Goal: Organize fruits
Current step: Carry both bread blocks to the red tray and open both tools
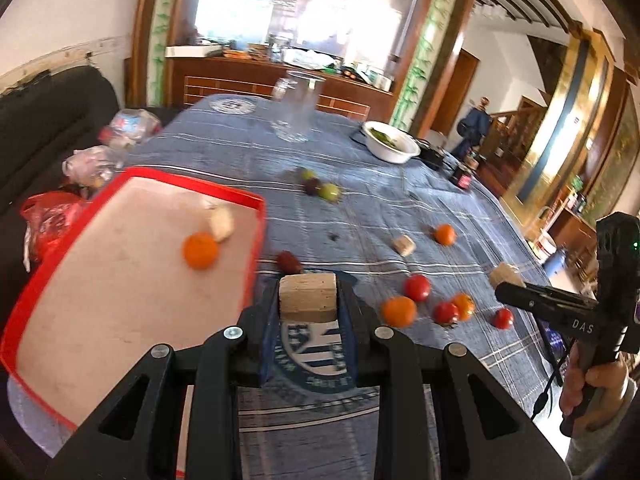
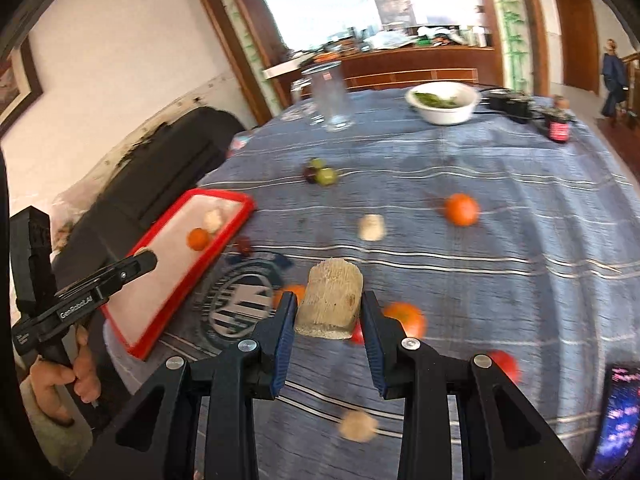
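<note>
My left gripper (image 1: 308, 298) is shut on a pale sugarcane chunk (image 1: 308, 295), held just right of the red-rimmed tray (image 1: 256, 204). The tray holds an orange (image 1: 200, 251) and a pale chunk (image 1: 221, 222). My right gripper (image 2: 329, 312) is shut on another fibrous sugarcane chunk (image 2: 330, 304), above the blue cloth; it also shows in the left wrist view (image 1: 508, 278). Loose on the cloth lie oranges (image 1: 445, 235), cherry tomatoes (image 1: 417, 287), a dark date (image 1: 289, 262), green and dark grapes (image 1: 322, 188) and a pale chunk (image 1: 403, 245).
A glass jar (image 1: 298, 106) and a white bowl of greens (image 1: 390, 141) stand at the far side. A dark jar (image 1: 462, 176) and a black device (image 1: 432, 156) are at the right. Plastic bags (image 1: 92, 160) lie left. A phone (image 2: 620, 416) lies at the right edge.
</note>
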Tool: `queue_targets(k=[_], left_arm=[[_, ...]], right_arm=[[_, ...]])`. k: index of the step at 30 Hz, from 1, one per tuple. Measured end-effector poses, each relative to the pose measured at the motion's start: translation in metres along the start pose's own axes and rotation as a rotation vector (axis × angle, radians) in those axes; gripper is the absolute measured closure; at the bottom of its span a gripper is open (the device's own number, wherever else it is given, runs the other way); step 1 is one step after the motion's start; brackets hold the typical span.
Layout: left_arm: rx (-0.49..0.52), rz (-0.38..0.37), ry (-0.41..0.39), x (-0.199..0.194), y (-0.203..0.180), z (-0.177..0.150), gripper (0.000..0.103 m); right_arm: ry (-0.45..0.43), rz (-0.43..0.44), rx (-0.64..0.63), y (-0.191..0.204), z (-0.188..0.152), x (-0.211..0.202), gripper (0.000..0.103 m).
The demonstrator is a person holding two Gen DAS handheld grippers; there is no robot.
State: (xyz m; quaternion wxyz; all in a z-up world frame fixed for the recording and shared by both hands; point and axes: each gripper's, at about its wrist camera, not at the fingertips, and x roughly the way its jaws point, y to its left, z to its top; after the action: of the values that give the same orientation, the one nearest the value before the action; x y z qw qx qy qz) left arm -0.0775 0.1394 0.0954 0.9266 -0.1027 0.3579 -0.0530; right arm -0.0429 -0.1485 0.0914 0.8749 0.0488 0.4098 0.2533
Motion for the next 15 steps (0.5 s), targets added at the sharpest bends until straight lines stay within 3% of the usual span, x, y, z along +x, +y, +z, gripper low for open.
queue_targets(k=[15], left_arm=[[-0.078,0.104,0.008,-0.004,0.063,-0.001,0.078]], right_arm=[[0.104,0.171,-0.123,0.085,0.036,0.066,0.070]])
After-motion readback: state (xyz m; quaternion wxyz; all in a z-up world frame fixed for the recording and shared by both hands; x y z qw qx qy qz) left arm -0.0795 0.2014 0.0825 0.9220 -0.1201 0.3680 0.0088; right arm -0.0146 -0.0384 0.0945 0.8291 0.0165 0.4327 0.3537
